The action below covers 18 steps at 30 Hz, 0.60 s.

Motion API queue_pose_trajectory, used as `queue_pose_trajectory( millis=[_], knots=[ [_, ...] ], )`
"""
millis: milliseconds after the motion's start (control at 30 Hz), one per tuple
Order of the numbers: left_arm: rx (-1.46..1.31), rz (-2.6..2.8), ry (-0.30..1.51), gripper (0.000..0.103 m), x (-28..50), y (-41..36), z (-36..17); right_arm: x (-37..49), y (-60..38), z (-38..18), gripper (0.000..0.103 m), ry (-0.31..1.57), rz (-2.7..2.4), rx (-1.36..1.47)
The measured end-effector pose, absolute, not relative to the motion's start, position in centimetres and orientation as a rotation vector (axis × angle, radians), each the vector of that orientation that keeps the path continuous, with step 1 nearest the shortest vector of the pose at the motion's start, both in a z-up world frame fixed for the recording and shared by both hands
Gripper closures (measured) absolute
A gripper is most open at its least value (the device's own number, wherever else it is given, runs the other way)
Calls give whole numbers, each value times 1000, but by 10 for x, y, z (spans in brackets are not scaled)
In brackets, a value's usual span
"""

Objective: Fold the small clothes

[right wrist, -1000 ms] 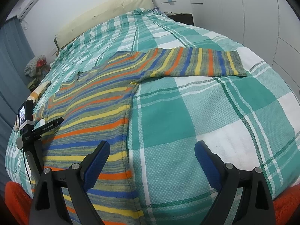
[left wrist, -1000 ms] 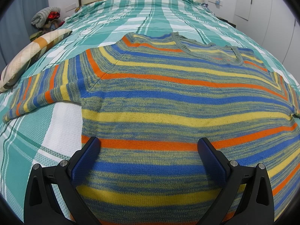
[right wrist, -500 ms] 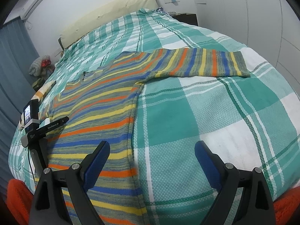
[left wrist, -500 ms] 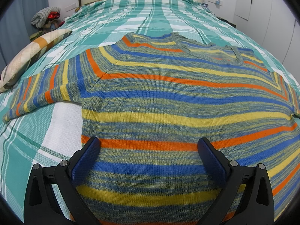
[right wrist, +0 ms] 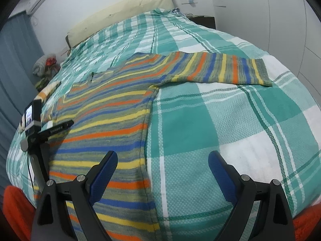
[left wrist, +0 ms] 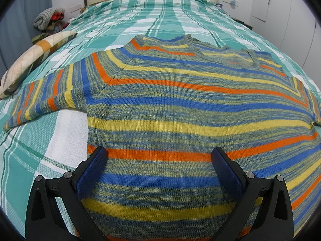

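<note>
A striped knit sweater in orange, blue, yellow and grey lies flat on the bed, both sleeves spread out. My left gripper is open and empty, hovering over the sweater's lower body near its left side. In the right wrist view the sweater fills the left half, with its right sleeve stretched out to the right. My right gripper is open and empty above the sweater's right side seam near the hem.
The bed has a green and white plaid cover. A patterned pillow lies at the left edge, with a clothes pile beyond. The left gripper's body and camera show at the left. White wardrobes stand at the right.
The right gripper has shifted a little to the right and back, so the sweater sits slightly further right in its view. The left gripper has not moved.
</note>
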State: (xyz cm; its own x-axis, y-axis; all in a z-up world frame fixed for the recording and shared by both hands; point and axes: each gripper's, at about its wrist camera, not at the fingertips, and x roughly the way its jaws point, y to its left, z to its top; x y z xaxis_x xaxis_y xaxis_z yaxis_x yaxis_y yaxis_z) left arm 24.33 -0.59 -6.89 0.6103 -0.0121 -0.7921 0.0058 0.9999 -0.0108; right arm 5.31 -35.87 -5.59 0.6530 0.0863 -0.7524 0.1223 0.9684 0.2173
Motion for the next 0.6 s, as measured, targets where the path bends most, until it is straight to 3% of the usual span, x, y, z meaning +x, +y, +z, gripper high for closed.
queue_pose_trajectory(
  millis=[600],
  knots=[
    [-7,-10,914,0,243,-6,-69,57,-385,-66,12,888,-54,381]
  ],
)
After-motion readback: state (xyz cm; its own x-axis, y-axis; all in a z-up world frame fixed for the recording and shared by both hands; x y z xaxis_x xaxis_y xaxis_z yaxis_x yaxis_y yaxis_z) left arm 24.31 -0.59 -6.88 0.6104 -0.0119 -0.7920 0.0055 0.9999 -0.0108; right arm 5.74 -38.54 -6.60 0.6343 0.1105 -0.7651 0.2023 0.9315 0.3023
